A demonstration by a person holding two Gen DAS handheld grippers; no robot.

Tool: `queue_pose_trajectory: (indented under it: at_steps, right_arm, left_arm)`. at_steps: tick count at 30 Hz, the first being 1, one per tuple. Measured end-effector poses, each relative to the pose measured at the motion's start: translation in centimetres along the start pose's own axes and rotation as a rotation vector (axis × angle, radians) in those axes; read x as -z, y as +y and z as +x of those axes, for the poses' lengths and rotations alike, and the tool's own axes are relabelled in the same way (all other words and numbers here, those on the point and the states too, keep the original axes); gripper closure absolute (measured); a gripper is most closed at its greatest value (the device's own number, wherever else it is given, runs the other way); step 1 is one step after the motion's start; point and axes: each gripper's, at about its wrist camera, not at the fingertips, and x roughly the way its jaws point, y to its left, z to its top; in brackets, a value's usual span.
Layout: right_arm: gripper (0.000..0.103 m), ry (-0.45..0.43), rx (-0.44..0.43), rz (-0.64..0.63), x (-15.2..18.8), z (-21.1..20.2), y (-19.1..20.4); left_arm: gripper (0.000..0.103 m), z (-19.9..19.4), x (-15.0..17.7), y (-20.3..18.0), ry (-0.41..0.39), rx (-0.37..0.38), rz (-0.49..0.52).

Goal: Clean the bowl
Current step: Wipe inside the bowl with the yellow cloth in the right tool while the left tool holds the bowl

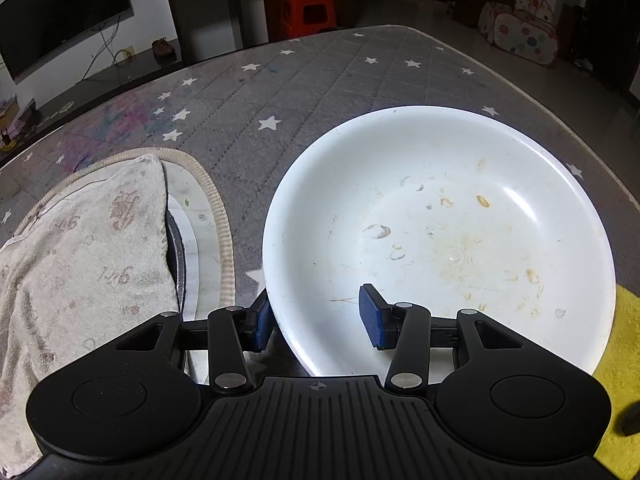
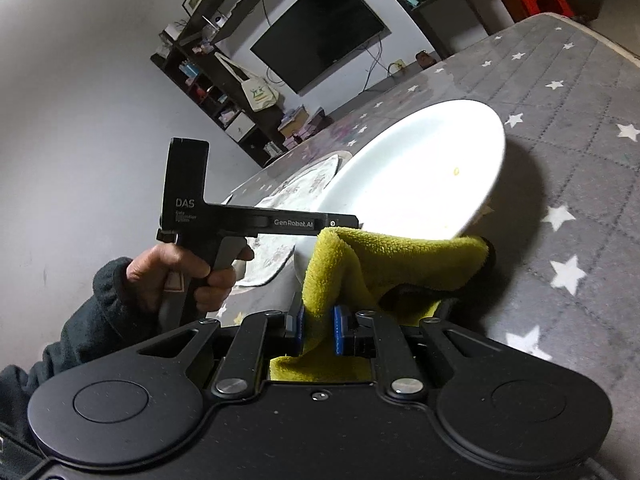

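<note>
The white bowl (image 1: 440,232) sits on a grey star-patterned cover (image 1: 280,92), and everything else is placed around it. Seen from the left wrist, a pale printed towel (image 1: 80,248) lies left of the bowl, draped over a round ribbed-edged mat (image 1: 218,216) that stops just short of the bowl's rim. The left gripper (image 1: 316,318) straddles the bowl's near rim: one blue pad is outside the wall and the other is inside, above the smeared basin. I cannot tell whether the pads actually press on the rim. Only this view looks down into the bowl, showing brownish dried stains and crumbs scattered across its bottom, with a corner of yellow cloth (image 1: 620,360) at the bowl's right.

The right wrist view shows what the first cannot: a hand (image 2: 176,276) in a dark sleeve, left of the bowl, gripping the left tool's black handle. There the bowl (image 2: 420,172) looks tilted and blown out white. The right gripper (image 2: 318,330) is pinched narrowly on the yellow-green cloth (image 2: 380,256), whose free end reaches the bowl's near edge.
</note>
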Motion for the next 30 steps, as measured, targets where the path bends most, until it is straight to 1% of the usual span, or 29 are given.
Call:
queue_pose_trajectory:
  at_steps: [4,6,12,18,22,25,30]
  right_arm:
    - [0.088,-0.022,-0.032,-0.006,-0.3,0.0,0.6]
    - [0.088,-0.031,-0.032,-0.018,-0.4,-0.1,0.9]
    - [0.088,-0.063,0.002,-0.041,-1.2,0.3,1.1]
    - [0.089,-0.074,0.083,-0.092,-1.8,1.9,1.2]
    - [0.089,-0.063,0.151,-0.158,-2.2,3.1,1.5]
    - [0.089,-0.045,0.215,-0.212,-2.3,4.2,1.6]
    - [0.091,0.004,0.271,-0.284,-2.6,6.0,1.4]
  left_arm:
    - [0.056,0.0,0.0,0.0,0.000,-0.001,0.000]
    - [0.056,0.0,-0.1,-0.1,-0.001,-0.003,0.001]
    - [0.057,0.0,-0.1,0.0,-0.003,-0.006,0.006]
    - [0.057,0.0,-0.1,-0.1,-0.006,-0.010,0.014]
    - [0.056,0.0,0.0,-0.2,-0.006,-0.008,0.016]
    - [0.056,-0.1,0.0,-0.3,-0.007,-0.009,0.017]
    - [0.056,-0.1,0.0,-0.2,-0.009,-0.005,0.012]
